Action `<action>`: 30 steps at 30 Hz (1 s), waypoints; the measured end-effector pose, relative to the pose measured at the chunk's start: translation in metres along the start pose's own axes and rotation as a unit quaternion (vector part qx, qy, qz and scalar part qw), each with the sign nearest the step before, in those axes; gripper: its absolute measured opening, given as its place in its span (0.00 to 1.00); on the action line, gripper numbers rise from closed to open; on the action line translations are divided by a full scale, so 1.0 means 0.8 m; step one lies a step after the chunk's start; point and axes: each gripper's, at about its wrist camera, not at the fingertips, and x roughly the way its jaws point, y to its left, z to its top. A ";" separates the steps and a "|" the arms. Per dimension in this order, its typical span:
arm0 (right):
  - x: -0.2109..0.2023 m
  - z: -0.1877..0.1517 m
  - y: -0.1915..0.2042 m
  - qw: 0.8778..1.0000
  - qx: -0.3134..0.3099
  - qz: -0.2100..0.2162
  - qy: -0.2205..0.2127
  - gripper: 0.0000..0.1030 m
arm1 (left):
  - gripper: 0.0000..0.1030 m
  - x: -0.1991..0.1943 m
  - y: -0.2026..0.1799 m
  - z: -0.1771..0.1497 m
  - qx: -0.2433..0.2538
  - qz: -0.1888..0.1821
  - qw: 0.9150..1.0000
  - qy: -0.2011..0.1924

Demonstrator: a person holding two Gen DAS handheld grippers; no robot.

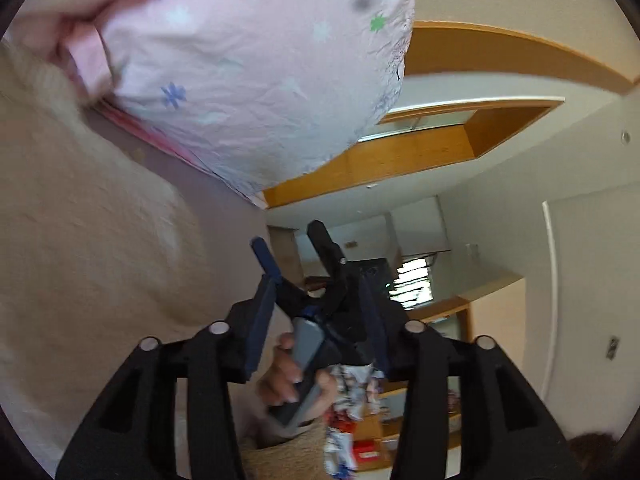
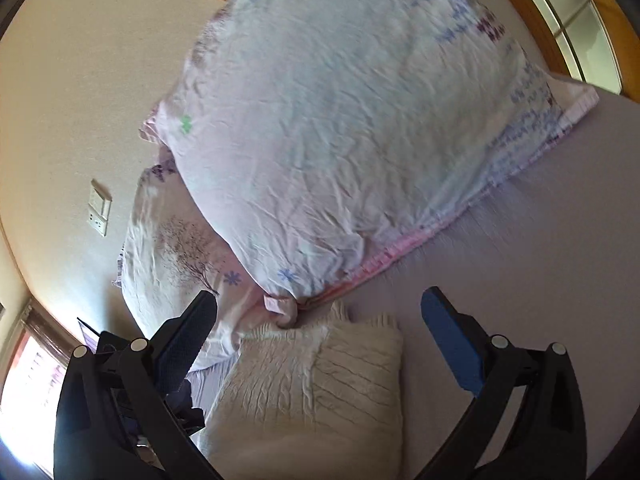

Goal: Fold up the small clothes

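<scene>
One cream knit (image 2: 316,380) lies on bed (image 2: 540,280) by pillow (image 2: 340,128); right claw (image 2: 320,328) wide open above it, empty. Left claw (image 1: 296,248) can't tell. We'd pinch one edge low, lift evenly

I am seeing the cream knit garment (image 2: 316,380) lying folded on the mauve bed sheet (image 2: 540,280). Right of it the sheet is lying bare, giving passage. Beyond it, the big floral pillow (image 2: 340,120) is blocking the way, touching its far edge.
</scene>
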 end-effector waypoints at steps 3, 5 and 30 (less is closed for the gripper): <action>0.018 -0.006 -0.001 0.999 0.005 -0.005 0.052 0.99 | 0.70 -0.065 -0.012 -0.003 0.062 0.108 0.990 -0.063; 0.038 -0.016 0.000 0.995 -0.005 -0.027 0.093 0.99 | 0.74 -0.094 -0.014 -0.004 0.088 0.208 0.970 -0.087; 0.103 -0.096 0.061 0.970 -0.027 0.090 0.227 0.27 | 0.38 -0.159 0.019 -0.028 0.114 0.300 0.945 -0.062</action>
